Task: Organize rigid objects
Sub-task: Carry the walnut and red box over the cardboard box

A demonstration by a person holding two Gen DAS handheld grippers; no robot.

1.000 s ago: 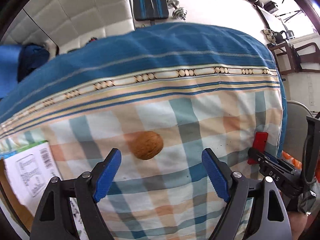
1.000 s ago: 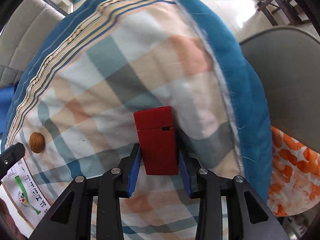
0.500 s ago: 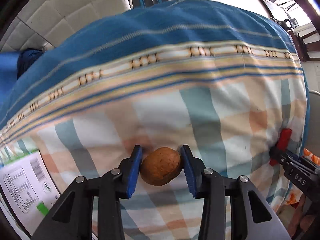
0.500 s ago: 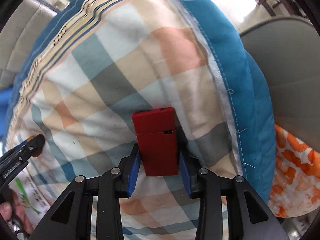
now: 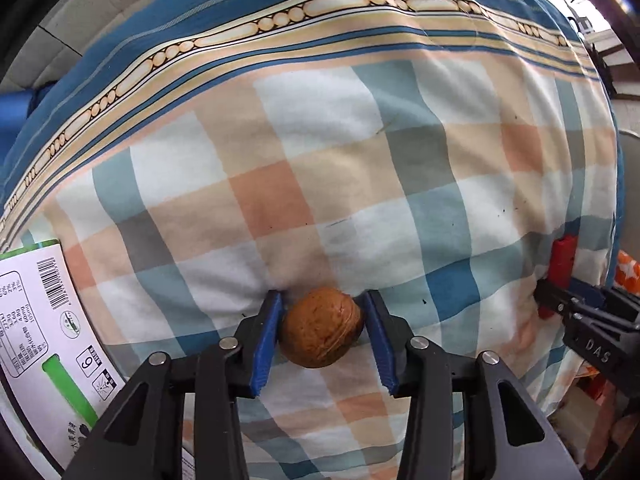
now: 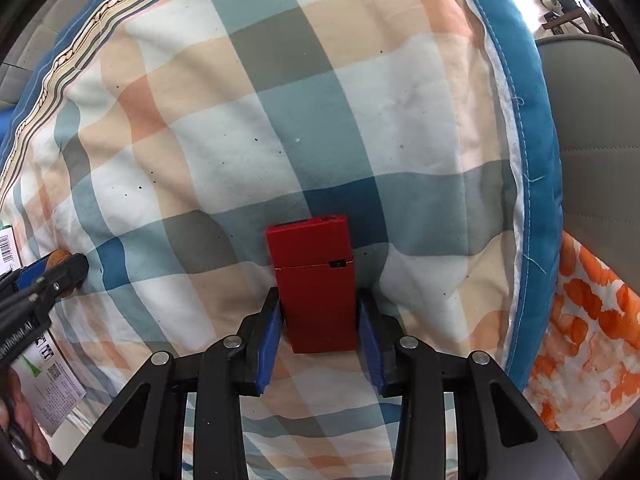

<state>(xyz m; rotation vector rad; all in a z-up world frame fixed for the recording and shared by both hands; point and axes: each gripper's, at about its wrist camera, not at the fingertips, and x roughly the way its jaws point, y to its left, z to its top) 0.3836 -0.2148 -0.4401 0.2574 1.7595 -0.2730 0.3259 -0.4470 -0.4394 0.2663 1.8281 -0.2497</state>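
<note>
**Walnut and red box both clamped on the quilt**

A round, brown, ridged walnut (image 5: 322, 327) lies on the checked quilt (image 5: 340, 168), pinched by the left gripper (image 5: 322, 308). Well to its right, the right gripper (image 6: 318, 312) clamps a flat red hinged box (image 6: 314, 280).

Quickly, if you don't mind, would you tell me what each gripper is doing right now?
Left gripper: shut on the walnut.
Right gripper: shut on the red box.

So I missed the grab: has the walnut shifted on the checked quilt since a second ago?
Cannot tell. The left gripper has closed on the walnut, but its camera moved too, and the quilt's repeating checks give no sure mark.
</note>
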